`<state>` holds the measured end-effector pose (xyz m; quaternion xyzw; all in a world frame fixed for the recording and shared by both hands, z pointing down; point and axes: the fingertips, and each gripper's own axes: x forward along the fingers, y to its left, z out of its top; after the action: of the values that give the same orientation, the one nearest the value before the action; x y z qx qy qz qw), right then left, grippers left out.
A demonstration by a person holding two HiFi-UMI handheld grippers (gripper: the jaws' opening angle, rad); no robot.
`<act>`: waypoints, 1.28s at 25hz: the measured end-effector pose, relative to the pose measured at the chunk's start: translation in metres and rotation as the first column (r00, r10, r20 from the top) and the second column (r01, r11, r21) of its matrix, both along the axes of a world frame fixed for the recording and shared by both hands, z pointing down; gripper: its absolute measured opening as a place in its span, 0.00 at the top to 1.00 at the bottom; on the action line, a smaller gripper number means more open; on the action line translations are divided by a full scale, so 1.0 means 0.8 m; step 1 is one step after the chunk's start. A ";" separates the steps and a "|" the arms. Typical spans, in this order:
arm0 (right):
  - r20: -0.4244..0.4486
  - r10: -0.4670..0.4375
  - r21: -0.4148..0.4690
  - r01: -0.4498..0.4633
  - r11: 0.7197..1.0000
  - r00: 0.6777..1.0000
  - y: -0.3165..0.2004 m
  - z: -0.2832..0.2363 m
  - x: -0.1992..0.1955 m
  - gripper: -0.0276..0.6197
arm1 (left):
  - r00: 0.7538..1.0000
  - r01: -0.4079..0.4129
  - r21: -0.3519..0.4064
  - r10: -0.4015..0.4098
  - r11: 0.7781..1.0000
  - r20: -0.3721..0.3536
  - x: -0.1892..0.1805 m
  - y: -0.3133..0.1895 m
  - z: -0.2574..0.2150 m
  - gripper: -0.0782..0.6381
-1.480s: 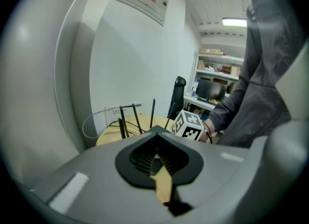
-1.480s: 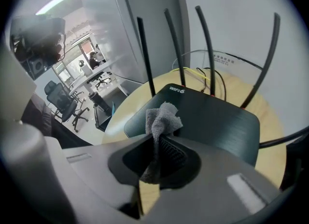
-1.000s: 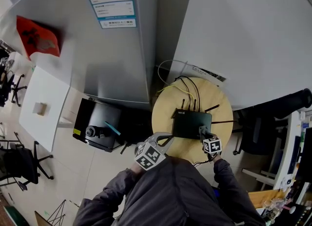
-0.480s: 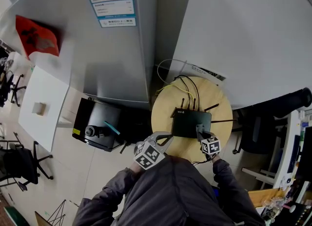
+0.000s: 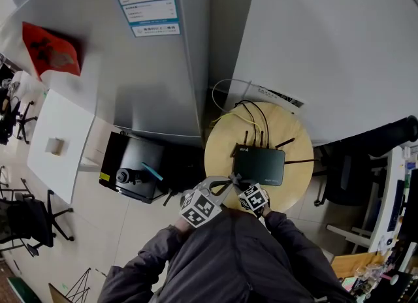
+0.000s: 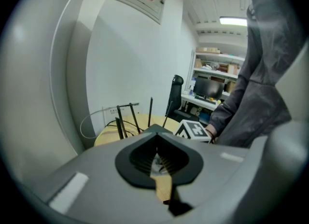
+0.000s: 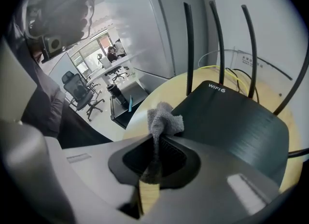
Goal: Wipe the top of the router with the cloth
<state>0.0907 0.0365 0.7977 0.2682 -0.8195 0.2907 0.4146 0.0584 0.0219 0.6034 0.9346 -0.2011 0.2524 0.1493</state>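
Right gripper [image 7: 158,138] is clamping the grey cloth [image 7: 164,118] by a corner of the router [image 7: 231,119]
The router is lying on the round table [image 5: 221,145]; the left gripper [image 6: 155,132] is hovering nearby, jaws together, holding nothing

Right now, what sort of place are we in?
Probably an office: swivel chairs, shelves holding a monitor, and a router on a small round table.

An office, with swivel chairs [image 7: 79,92] and white desks [image 5: 65,119].
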 end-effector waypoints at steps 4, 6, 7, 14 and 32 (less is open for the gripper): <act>0.015 0.009 -0.016 -0.008 1.000 1.000 0.001 0.002 -0.008 0.91 | 1.000 -0.002 -0.005 0.002 1.000 0.003 -0.001 0.004 0.001 0.89; 0.014 -0.025 -0.031 0.025 0.999 1.000 0.012 0.001 -0.014 0.91 | 1.000 -0.007 -0.004 0.007 1.000 0.003 0.001 0.006 0.002 0.89; 0.011 -0.043 -0.038 0.044 0.998 0.999 0.017 0.000 -0.018 0.91 | 1.000 -0.010 -0.003 0.010 1.000 0.003 0.002 0.007 0.002 0.89; -0.026 0.081 -0.094 -0.083 0.992 0.996 0.017 0.027 0.017 0.91 | 1.000 -0.014 0.002 0.014 1.000 0.004 0.005 0.009 0.000 0.89; -0.144 0.503 -0.118 -0.520 0.846 0.852 0.031 0.050 0.250 0.91 | 0.999 -0.032 -0.001 0.032 1.000 0.005 0.014 0.015 0.002 0.89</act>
<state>0.2906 0.0611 0.8376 0.4597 -0.6699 0.4378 0.3849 0.0694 0.0335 0.6054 0.9369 -0.1866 0.2573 0.1453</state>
